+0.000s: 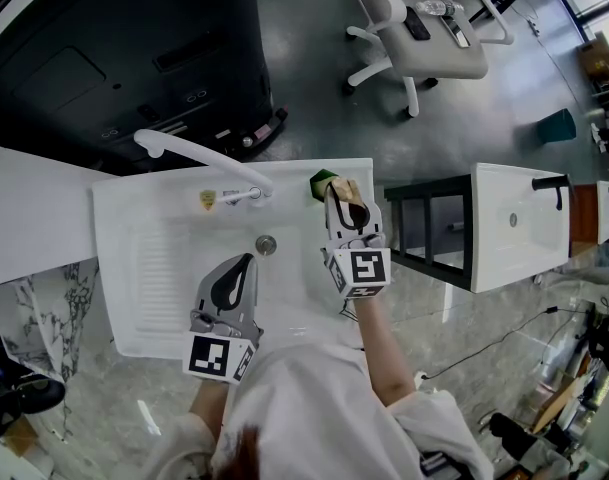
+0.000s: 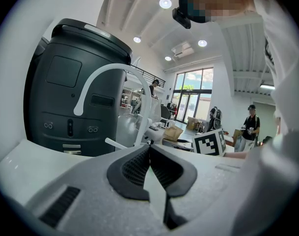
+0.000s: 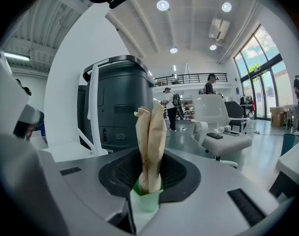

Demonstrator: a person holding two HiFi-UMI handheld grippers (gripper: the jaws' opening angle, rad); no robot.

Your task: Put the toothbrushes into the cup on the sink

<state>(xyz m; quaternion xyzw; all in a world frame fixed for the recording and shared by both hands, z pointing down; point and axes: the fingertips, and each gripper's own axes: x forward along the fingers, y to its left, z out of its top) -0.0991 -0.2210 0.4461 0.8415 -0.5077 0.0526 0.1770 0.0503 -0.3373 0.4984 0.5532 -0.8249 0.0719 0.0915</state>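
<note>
Right arm: the forearm (image 1: 381, 340) is stretched forward over the front right corner of the sink (image 1: 134, 268). It carries the right gripper (image 1: 348, 208) near the back right corner, pointing away from the person and a little downward.

Right gripper, jaws: they pinch two toothbrushes (image 3: 150, 136) in tan paper wrappers, which lie side by side between the dark pads. Something green sits at their near end, low between the jaws.

Toothbrushes, direction: the long axis follows the line of the gripper. In the head view they reach past the jaw tips toward the back rim of the sink. In the right gripper view they rise from between the jaws, the far ends a little apart.

Toothbrushes, place: their far ends are just beside the green cup (image 1: 321, 181), which stands on the back right corner of the sink. I cannot tell if they touch it.

Left arm: it is bent close to the body and holds the left gripper (image 1: 246, 264) over the basin, near the drain (image 1: 266, 244), pointing toward the faucet (image 1: 199, 154).

Left gripper, jaws: pressed together, with nothing between them.
</note>
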